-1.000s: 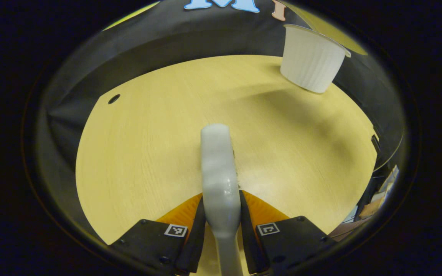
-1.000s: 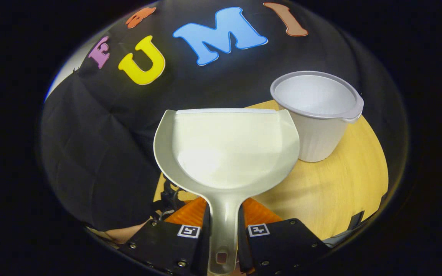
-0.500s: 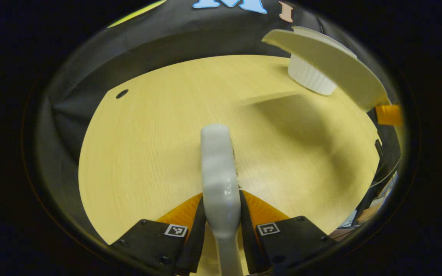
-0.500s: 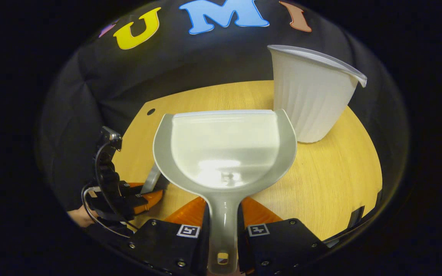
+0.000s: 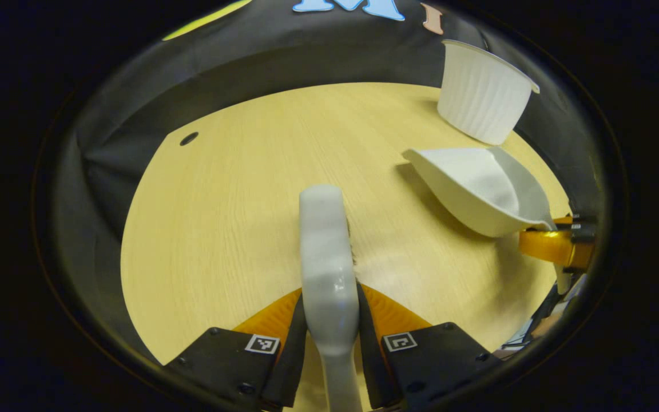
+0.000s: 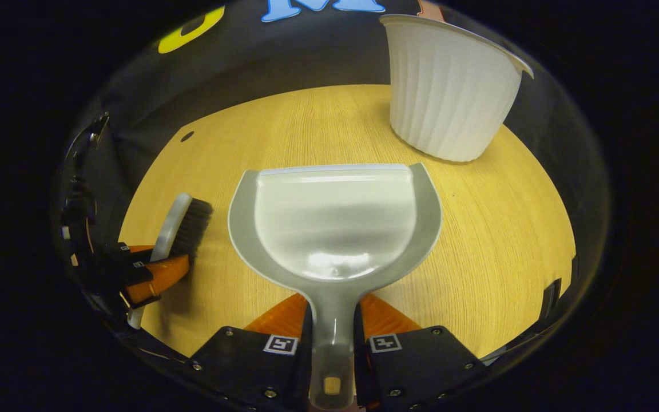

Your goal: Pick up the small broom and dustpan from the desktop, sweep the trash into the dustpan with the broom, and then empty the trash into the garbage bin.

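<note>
My left gripper (image 5: 330,320) is shut on the small grey broom (image 5: 325,252), whose back points forward over the wooden desktop (image 5: 238,189). In the right gripper view the broom (image 6: 178,226) shows its dark bristles at the left, held by the left gripper (image 6: 152,274). My right gripper (image 6: 332,343) is shut on the handle of the grey dustpan (image 6: 335,229), which lies low over the desktop (image 6: 507,240) with its empty scoop facing forward. From the left gripper view, the dustpan (image 5: 478,189) sits at the right, tilted. The white ribbed garbage bin (image 6: 447,97) stands upright behind the dustpan, also the bin (image 5: 481,94) at far right.
A small dark hole (image 5: 189,138) marks the desktop near its far left edge. Black cloth wall (image 6: 284,63) closes the back and sides. The desktop edge runs close behind the bin.
The dustpan has come down from above the bin to just over the desktop, in front of the bin. The broom and left gripper have barely moved.
</note>
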Demonstrator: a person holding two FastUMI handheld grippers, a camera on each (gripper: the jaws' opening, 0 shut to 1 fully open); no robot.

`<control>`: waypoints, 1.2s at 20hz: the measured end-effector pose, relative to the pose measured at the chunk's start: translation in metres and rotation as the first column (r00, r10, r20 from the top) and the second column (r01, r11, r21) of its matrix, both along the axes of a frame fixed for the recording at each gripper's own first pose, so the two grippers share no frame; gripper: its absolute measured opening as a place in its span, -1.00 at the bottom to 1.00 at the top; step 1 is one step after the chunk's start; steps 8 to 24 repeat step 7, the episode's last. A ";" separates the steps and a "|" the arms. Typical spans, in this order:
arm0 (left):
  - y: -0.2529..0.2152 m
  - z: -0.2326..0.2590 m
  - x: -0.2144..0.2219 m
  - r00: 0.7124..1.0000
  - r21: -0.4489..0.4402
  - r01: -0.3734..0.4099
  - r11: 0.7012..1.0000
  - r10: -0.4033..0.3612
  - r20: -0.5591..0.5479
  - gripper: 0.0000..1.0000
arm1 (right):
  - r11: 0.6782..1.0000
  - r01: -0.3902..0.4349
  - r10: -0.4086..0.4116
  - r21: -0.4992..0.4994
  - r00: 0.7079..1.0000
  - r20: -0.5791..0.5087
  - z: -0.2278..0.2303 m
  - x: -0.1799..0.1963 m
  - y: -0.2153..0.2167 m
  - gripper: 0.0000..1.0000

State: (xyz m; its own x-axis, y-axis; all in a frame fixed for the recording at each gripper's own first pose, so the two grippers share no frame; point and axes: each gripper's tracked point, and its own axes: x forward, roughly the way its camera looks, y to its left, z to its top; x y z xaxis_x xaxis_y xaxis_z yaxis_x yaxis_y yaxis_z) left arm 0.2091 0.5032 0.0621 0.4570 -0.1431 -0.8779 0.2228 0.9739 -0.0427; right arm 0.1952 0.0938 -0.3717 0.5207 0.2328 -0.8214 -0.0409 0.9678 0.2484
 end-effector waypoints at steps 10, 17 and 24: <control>-0.027 0.020 0.039 0.996 0.012 -0.082 0.997 0.082 -0.019 0.12 | 0.999 -0.006 0.006 -0.034 1.000 0.001 -0.008 0.000 -0.001 -0.38; -0.027 0.020 0.039 0.996 0.012 -0.082 0.997 0.082 -0.019 0.12 | 0.999 -0.006 0.006 -0.034 1.000 0.001 -0.008 0.000 -0.001 -0.38; -0.027 0.020 0.039 0.996 0.012 -0.082 0.997 0.082 -0.019 0.12 | 0.999 -0.006 0.006 -0.034 1.000 0.001 -0.008 0.000 -0.001 -0.38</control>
